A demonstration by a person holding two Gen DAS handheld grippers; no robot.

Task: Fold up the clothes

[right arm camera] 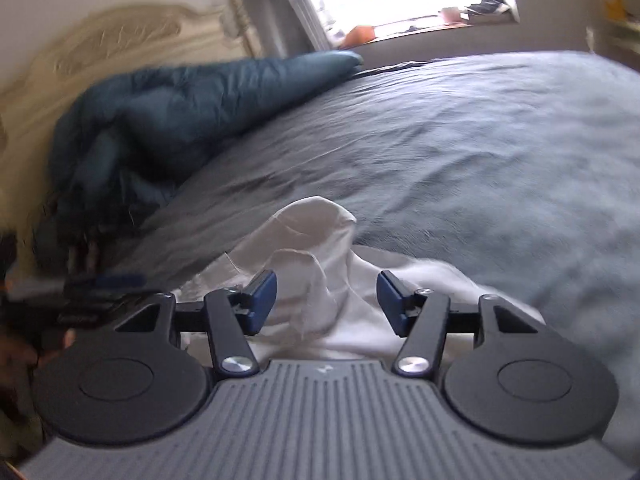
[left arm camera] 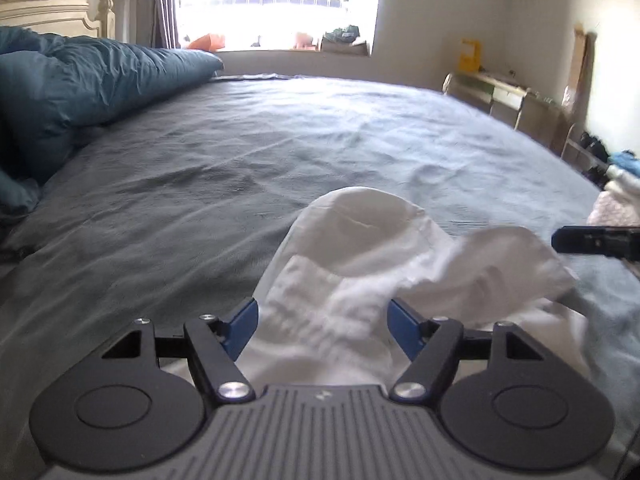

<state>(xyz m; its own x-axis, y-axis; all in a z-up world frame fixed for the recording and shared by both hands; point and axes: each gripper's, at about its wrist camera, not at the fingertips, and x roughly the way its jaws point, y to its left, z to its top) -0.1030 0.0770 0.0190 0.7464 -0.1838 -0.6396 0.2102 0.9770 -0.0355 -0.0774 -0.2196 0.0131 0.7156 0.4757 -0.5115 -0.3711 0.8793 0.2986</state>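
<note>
A white garment (left arm camera: 360,264) lies bunched on the grey bed sheet (left arm camera: 240,152), with two rounded humps of cloth standing up. My left gripper (left arm camera: 324,326) is open right over its near part; the cloth sits between the blue pads (left arm camera: 244,326) without being pinched. In the right wrist view the same white garment (right arm camera: 316,248) rises in a peak between the blue pads (right arm camera: 262,300) of my right gripper (right arm camera: 327,300), which is open too. A dark finger of the right gripper (left arm camera: 596,240) shows at the right edge. The left gripper (right arm camera: 100,296) appears blurred at the left.
A teal duvet (left arm camera: 80,92) is heaped at the head of the bed by a cream headboard (left arm camera: 48,0). A bright window (left arm camera: 280,4) is beyond the bed, a wooden desk (left arm camera: 508,100) at the right wall, and other clothes (left arm camera: 620,184) pile at the right edge.
</note>
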